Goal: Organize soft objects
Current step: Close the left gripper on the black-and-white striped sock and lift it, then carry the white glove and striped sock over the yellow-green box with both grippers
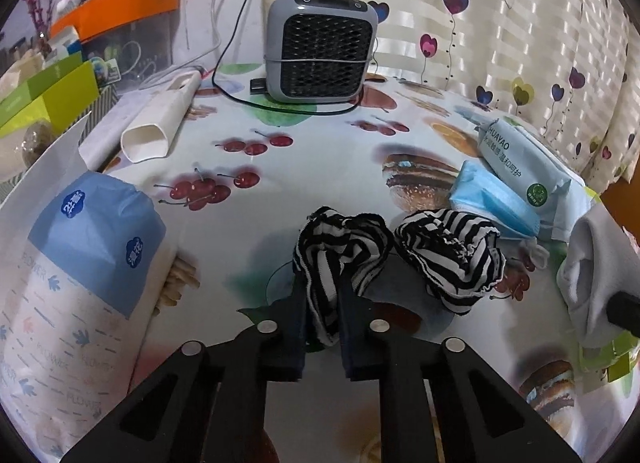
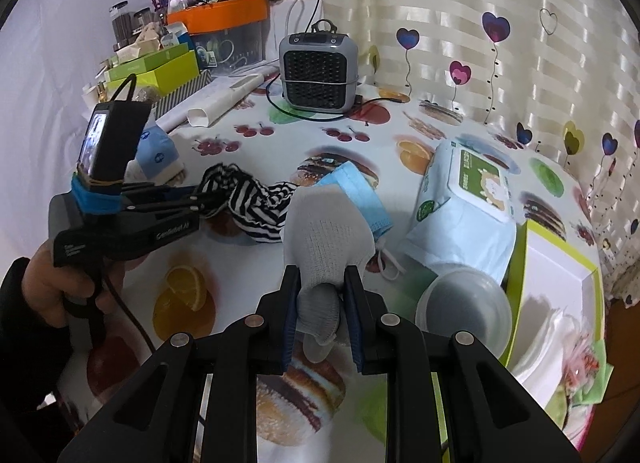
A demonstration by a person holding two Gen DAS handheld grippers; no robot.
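From the left wrist, the left claw (image 1: 322, 303) is pressed together on one black-and-white striped fabric piece (image 1: 340, 259), the cloth bunched up between its dark pads and rising just ahead of them. A second black-and-white striped fabric piece (image 1: 448, 255) lies crumpled on the fruit-printed plastic-covered worktop (image 1: 320, 167), just beyond the claw and to its right, close to the first; whether the two touch I cannot tell. Further right of that sits a light blue pleated face mask (image 1: 492, 203), leaning against a pale blue soft pack of wipes (image 1: 520, 159). At the far right edge hangs a white knitted sock (image 1: 588, 283). To the claw's left stands a blue-and-white printed soft packet (image 1: 76, 283), and well ahead, at the back of the worktop, a grey boxy fan heater (image 1: 320, 51).

From the right wrist, the right claw (image 2: 322, 295) pinches the white sock (image 2: 328, 231) by its grey toe end, the white body standing up ahead of the fingers. Just beyond it lies the blue mask (image 2: 352, 191). Ahead and to its left, the left claw (image 2: 200, 199), held in a person's hand (image 2: 76, 283), grips the striped cloth (image 2: 224, 187); the other striped piece (image 2: 268, 211) lies between the two claws. To the right sits the wipes pack (image 2: 464, 215), a grey round plastic lid (image 2: 464, 303) in front of it, beside a lime-green cardboard box (image 2: 556, 275).
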